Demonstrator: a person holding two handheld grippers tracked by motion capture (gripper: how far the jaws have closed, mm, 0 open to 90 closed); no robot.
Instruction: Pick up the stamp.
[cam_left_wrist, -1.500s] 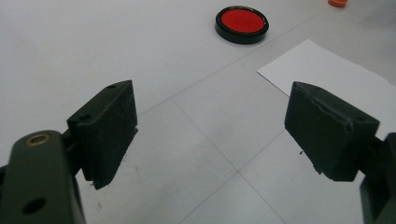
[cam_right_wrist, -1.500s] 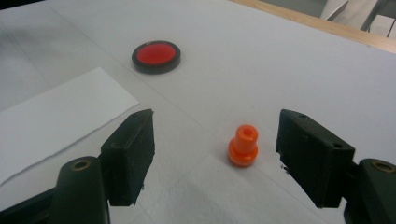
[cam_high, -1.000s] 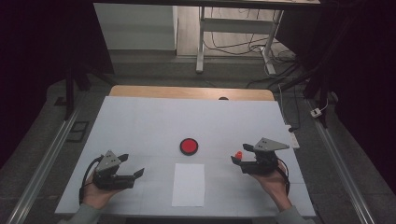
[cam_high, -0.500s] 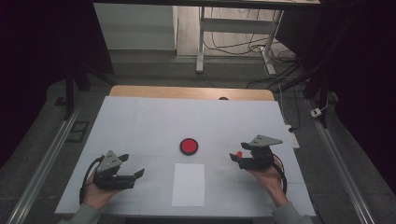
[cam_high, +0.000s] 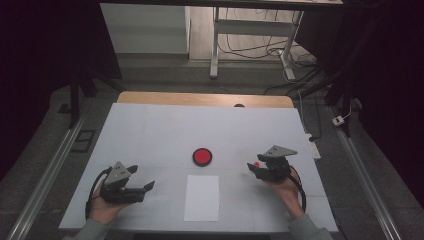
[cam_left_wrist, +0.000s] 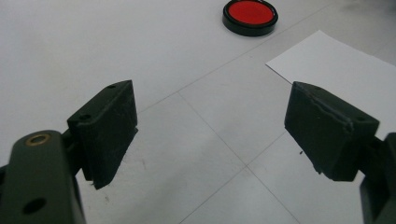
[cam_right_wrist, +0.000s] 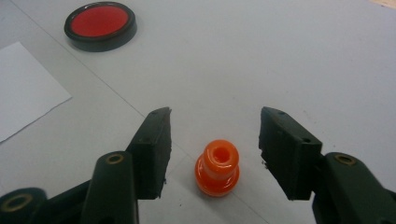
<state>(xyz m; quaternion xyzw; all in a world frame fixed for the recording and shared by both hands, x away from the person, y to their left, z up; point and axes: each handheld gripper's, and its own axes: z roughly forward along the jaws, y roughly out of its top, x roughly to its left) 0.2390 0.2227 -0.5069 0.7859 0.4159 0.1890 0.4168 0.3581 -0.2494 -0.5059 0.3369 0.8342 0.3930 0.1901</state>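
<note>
The right gripper (cam_right_wrist: 212, 140) sat low over the white table (cam_high: 150, 135) with its jaws spread apart, and a small orange spool-shaped piece (cam_right_wrist: 217, 167) with a hole in its top stood upright between them, touching neither jaw. The left gripper (cam_left_wrist: 210, 135) was wide open and held nothing, bare table under its jaws. A red disc in a black rim (cam_high: 202, 156) lay between the two grippers, just beyond a white sheet of paper (cam_high: 202, 197).

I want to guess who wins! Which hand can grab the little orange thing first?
Probably the right. The right gripper is open, with the orange piece standing between its fingers. The left gripper is open across the table, beyond the white paper.
</note>
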